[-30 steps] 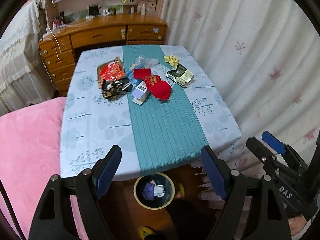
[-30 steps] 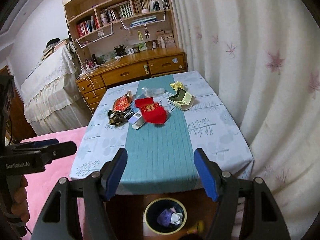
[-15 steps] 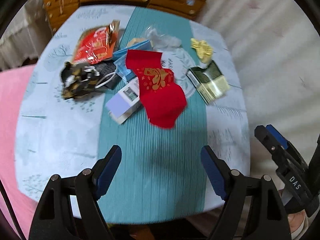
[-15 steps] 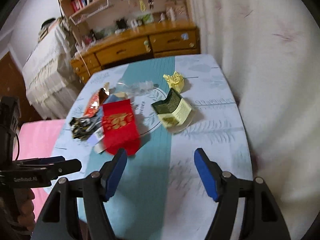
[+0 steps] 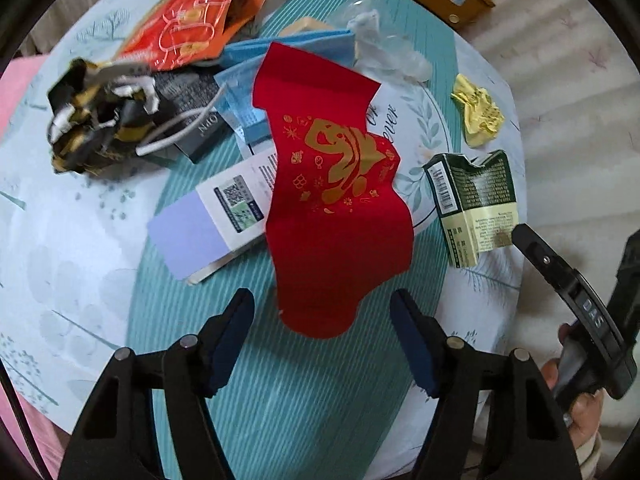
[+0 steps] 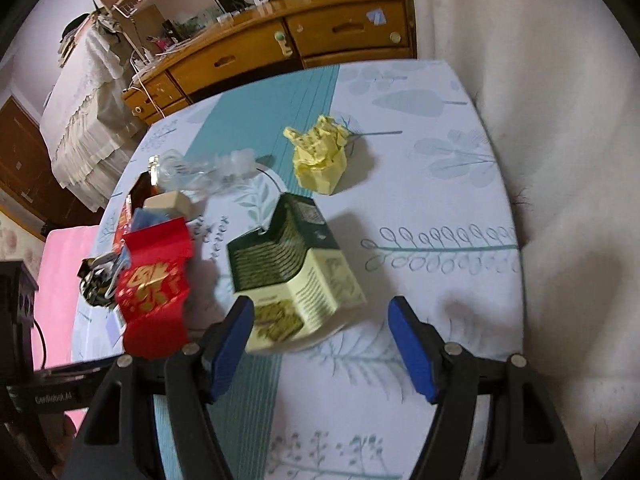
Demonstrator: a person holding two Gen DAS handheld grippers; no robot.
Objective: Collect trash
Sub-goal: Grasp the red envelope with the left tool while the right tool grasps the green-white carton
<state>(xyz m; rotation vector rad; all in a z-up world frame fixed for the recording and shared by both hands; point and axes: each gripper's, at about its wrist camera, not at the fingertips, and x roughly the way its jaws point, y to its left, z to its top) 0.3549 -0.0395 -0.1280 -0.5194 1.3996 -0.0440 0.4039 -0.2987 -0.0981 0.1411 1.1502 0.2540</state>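
Both grippers have dropped from a far view of the table to just above the trash, and neither holds anything yet.

The left gripper (image 5: pixel 322 322) has just been closing a little; its jaws are still apart, the near tip of the red envelope (image 5: pixel 336 208) lying between them, not pinched. That envelope is flat, smooth paper with gold print, draped over a white-and-lilac carton (image 5: pixel 216 220). The right gripper (image 6: pixel 320 334) stands spread over the torn green-and-cream carton (image 6: pixel 296 272), an opened, crushed box, untouched. Beyond it lies a crumpled yellow paper ball (image 6: pixel 320 156) and a clear, crinkly plastic wrapper (image 6: pixel 208 170). Left of the envelope: a glossy orange foil packet (image 5: pixel 192 24) and a wadded black-and-gold wrapper (image 5: pixel 92 120). All of it rests on the leaf-print tablecloth (image 6: pixel 440 208), so collecting has, by my judgement, barely begun here.
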